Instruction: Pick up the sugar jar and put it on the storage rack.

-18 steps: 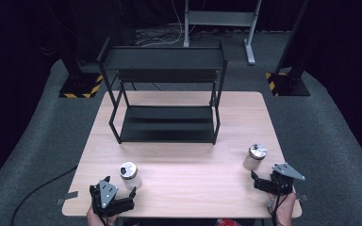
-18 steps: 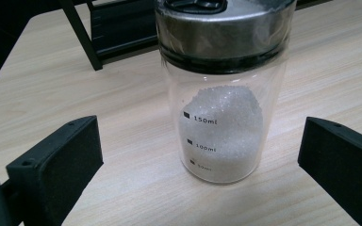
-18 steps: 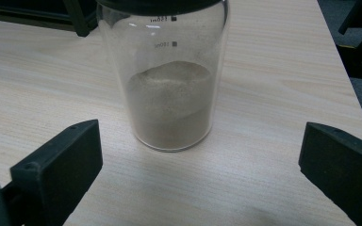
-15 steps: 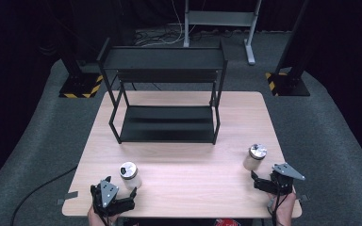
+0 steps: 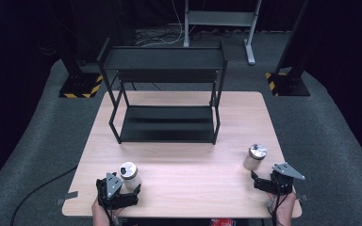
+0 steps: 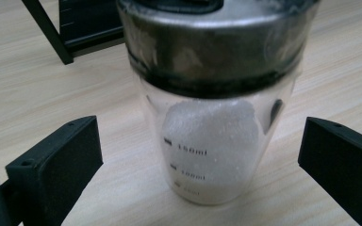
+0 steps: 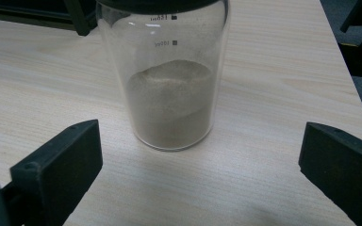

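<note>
Two glass jars with metal lids stand upright on the wooden table. The left jar holds white powder and sits close in front of my left gripper, between its wide-apart jaws without touching them. The right jar holds brownish powder and stands a little ahead of my right gripper, which is open too. Both grippers sit low near the table's front edge.
A black two-level metal shelf rack stands at the back middle of the table, both levels bare. Dark stands with yellow-black striped bases and a grey frame sit on the carpet beyond the table.
</note>
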Demonstrator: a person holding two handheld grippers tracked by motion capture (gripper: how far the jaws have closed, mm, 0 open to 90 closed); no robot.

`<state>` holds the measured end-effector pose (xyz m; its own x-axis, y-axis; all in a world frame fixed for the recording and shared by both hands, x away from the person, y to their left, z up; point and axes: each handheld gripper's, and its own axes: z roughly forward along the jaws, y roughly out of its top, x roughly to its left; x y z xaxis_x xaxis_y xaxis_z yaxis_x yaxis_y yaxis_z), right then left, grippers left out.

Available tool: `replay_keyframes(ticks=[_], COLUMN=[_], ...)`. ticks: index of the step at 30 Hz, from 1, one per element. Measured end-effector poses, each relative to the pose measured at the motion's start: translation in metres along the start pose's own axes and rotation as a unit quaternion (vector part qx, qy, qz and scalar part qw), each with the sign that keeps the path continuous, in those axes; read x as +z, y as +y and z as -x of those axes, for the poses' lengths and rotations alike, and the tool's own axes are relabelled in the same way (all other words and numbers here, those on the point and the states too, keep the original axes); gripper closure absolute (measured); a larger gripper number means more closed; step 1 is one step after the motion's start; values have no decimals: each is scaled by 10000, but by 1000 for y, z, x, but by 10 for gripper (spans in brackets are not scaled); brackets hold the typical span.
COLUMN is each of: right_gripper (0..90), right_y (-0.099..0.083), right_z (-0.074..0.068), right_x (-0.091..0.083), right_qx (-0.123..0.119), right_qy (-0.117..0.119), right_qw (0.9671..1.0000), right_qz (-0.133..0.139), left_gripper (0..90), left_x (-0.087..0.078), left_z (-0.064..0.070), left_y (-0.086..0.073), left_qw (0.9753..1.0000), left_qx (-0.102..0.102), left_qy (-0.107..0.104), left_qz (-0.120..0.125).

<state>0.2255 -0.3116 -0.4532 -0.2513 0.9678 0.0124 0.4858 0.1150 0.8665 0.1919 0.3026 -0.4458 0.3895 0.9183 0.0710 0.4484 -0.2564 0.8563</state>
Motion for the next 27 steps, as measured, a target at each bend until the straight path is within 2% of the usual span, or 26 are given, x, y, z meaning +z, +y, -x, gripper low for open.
replay_keyframes(ticks=[8, 11, 18, 23, 27], right_gripper=[0, 0, 0, 0, 0], right_y=[-1, 0, 0, -1, -1], right_z=[0, 0, 1, 1, 1], right_x=[0, 0, 0, 0, -1], right_qx=[28, 19, 41, 52, 61], right_qy=[-16, 5, 5, -1, 12], right_qw=[10000, 10000, 10000, 10000, 10000], right_qz=[15, -12, 13, 25, 36], left_gripper=[0, 0, 0, 69, 179], left_x=[12, 15, 20, 20, 22], left_z=[-4, -6, -6, -7, -4], left_y=[5, 6, 9, 10, 10], left_qw=[9999, 9998, 9998, 9998, 9999], left_qx=[-32, -78, -42, -21, 13], left_qy=[-100, -135, -152, -195, -153], left_qz=[-136, -114, -84, -19, -60])
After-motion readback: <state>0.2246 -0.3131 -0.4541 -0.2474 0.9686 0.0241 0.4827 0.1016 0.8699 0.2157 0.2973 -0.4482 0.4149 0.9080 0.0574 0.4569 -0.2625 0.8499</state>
